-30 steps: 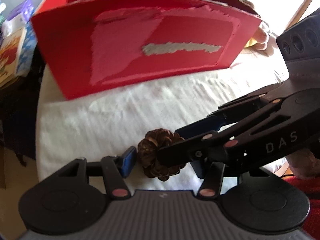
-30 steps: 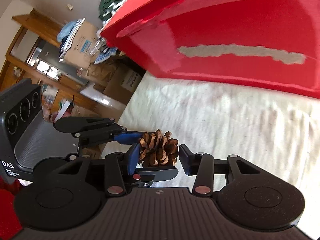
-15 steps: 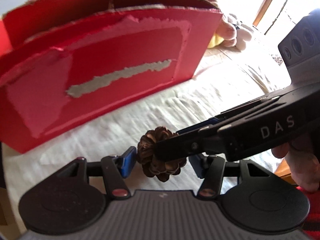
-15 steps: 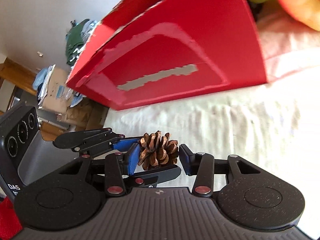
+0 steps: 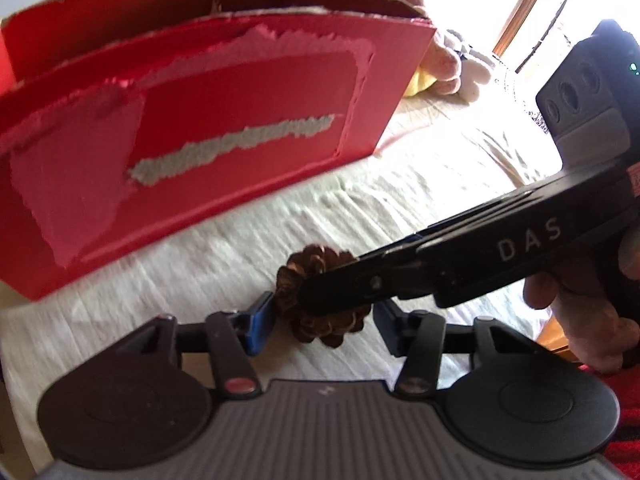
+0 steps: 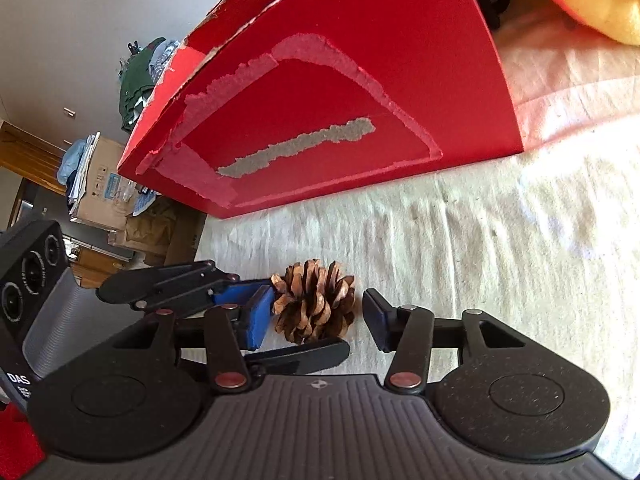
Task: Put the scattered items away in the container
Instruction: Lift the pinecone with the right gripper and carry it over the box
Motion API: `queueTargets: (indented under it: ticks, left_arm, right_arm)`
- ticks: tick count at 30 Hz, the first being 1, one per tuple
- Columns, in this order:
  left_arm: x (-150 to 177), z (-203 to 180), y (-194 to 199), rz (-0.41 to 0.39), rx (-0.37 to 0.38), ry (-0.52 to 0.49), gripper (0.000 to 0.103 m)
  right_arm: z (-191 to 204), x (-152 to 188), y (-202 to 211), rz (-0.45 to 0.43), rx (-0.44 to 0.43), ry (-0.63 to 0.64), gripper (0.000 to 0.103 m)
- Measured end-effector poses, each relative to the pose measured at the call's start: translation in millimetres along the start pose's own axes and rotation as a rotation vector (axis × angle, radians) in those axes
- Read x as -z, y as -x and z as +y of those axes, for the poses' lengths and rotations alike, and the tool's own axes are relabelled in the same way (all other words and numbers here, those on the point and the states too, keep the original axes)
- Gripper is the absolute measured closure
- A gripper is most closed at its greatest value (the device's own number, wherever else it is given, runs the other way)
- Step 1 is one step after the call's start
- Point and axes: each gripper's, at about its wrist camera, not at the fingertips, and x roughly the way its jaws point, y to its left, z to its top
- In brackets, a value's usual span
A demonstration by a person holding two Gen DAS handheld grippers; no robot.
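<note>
A brown pine cone (image 5: 320, 264) lies on the white cloth in front of the red cardboard box (image 5: 240, 120). My left gripper (image 5: 320, 320) has a blue pad against each side of the cone, and its jaws are closing. My right gripper (image 6: 316, 316) straddles the same pine cone (image 6: 316, 300) at a cross angle. Its jaws are opening, and a gap shows at its right pad. One black right finger (image 5: 360, 284) lies across the cone in the left wrist view. A left pad (image 6: 240, 296) reaches in from the left beside the red box (image 6: 340, 80).
The cloth-covered table (image 5: 420, 184) runs on to the right of the box. A plush toy (image 5: 436, 64) lies behind the box's right end. A hand (image 5: 580, 320) holds the right gripper. Cardboard boxes (image 6: 100, 184) are stacked on the floor past the table's left edge.
Both views swung, so the box's right end is now in sight. The cone stayed between both grippers. The right jaws widened off it; the left jaws narrowed onto it.
</note>
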Motion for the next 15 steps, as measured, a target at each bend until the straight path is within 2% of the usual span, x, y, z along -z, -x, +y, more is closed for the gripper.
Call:
queueTargets:
  ticks: [2,15]
  left_arm:
    - [1,0,0,-0.001,0.005,0.005,0.049]
    - [-8,-31,-12,-0.014,-0.033,-0.061,0.049]
  right_arm:
    - [1,1,-1,0.007,-0.006,0.004,0.056]
    - [-10,9,16,-0.030,0.008,-0.021,0.056]
